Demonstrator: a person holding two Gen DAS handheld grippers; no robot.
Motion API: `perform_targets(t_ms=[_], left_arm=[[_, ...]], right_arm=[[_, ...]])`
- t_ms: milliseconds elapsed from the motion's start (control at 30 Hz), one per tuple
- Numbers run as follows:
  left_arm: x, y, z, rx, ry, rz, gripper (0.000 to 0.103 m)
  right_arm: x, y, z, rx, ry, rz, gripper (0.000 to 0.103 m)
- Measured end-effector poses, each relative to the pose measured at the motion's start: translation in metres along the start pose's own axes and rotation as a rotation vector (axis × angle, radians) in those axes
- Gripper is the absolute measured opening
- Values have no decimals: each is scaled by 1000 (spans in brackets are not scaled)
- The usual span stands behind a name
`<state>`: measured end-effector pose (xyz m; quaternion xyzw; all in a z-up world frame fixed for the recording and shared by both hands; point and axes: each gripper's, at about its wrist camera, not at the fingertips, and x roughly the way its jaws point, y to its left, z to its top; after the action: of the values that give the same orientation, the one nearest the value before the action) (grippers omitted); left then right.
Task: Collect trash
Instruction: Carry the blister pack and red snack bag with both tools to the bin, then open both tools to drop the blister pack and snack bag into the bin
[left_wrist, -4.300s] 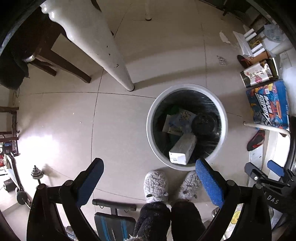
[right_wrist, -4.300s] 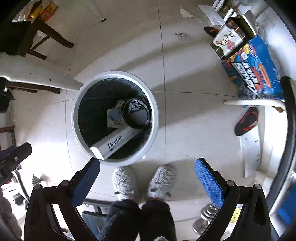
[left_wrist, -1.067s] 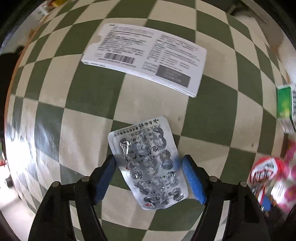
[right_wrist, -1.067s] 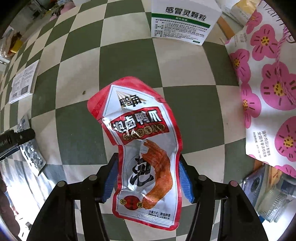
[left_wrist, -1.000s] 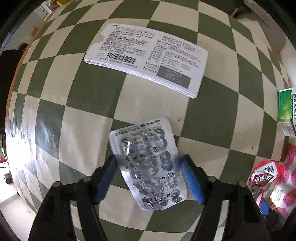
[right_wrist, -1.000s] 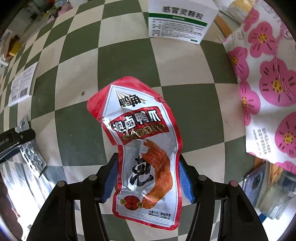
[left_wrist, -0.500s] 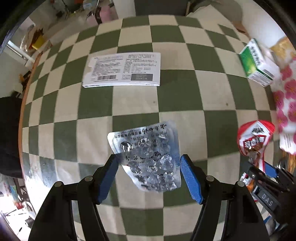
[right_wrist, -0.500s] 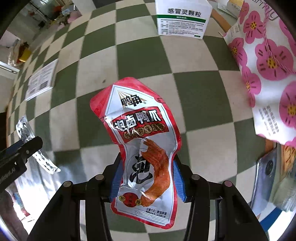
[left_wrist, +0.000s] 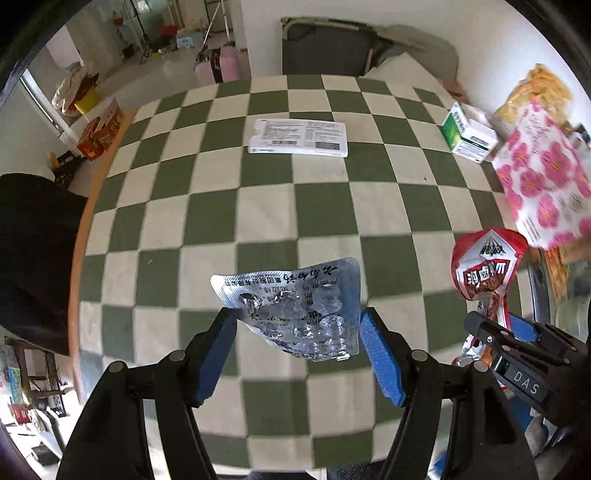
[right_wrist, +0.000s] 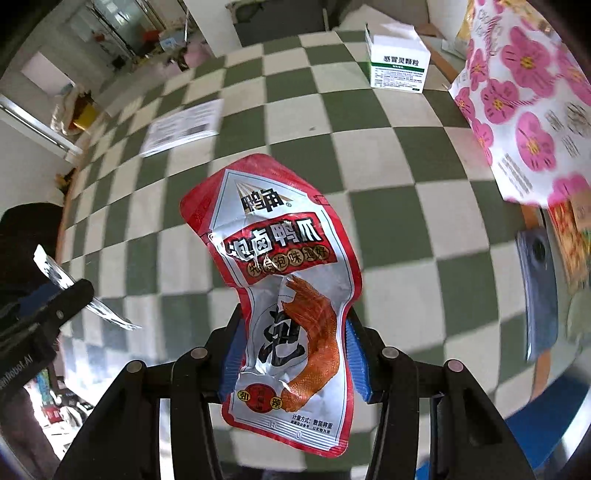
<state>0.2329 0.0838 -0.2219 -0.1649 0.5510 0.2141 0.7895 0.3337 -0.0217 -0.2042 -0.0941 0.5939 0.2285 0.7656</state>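
- The left gripper (left_wrist: 297, 345) is clamped on a silvery, bubbled blister pack (left_wrist: 297, 308), lifted clear of the table, long axis slanting from far-left to near-right.
- The right gripper (right_wrist: 293, 354) pinches a glossy red-and-white snack pouch (right_wrist: 280, 280), crinkled, long axis pointing away from the fingers.
- Beyond, on the green-and-cream checked tablecloth (left_wrist: 266, 206), lie a flat white leaflet (left_wrist: 298, 137) and a green-and-white cardboard box (left_wrist: 467, 133).

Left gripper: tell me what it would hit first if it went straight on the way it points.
Probably the checkered tablecloth. The left gripper, clamping the blister pack, points steeply down at bare squares short of the white leaflet; depth is unclear.
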Motion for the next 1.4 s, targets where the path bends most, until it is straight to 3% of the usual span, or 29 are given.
perform_targets(t_ms=[167, 300, 467, 600, 700, 867, 1133, 1267, 1300, 1333, 1400], left_arm=[[-45, 37, -63, 33, -78, -39, 66], [-69, 65, -116, 54, -95, -76, 66], [-79, 89, -186, 62, -45, -108, 66], [-61, 106, -236, 39, 38, -125, 66], [-25, 118, -270, -8, 131, -120, 66], [73, 132, -309, -111, 277, -132, 66], [266, 139, -339, -222, 450, -161, 66], [331, 145, -353, -258, 502, -201, 68], [341, 147, -356, -263, 510, -203, 75], [351, 151, -358, -275, 516, -209, 89], [362, 160, -365, -288, 521, -208, 102]], right_arm=[[-31, 44, -72, 24, -62, 20, 50], [-53, 73, -144, 56, -85, 24, 50], [-61, 88, -233, 122, -54, 48, 50], [-38, 92, -300, 148, 32, 62, 50], [-8, 87, -335, 155, 102, 61, 50], [82, 66, -380, 187, 224, 60, 50], [264, 35, -396, 218, 325, 75, 50], [338, 32, -394, 202, 356, 100, 52], [357, 33, -394, 192, 358, 100, 55], [376, 34, -395, 176, 369, 100, 55], [401, 33, -396, 171, 379, 126, 70]])
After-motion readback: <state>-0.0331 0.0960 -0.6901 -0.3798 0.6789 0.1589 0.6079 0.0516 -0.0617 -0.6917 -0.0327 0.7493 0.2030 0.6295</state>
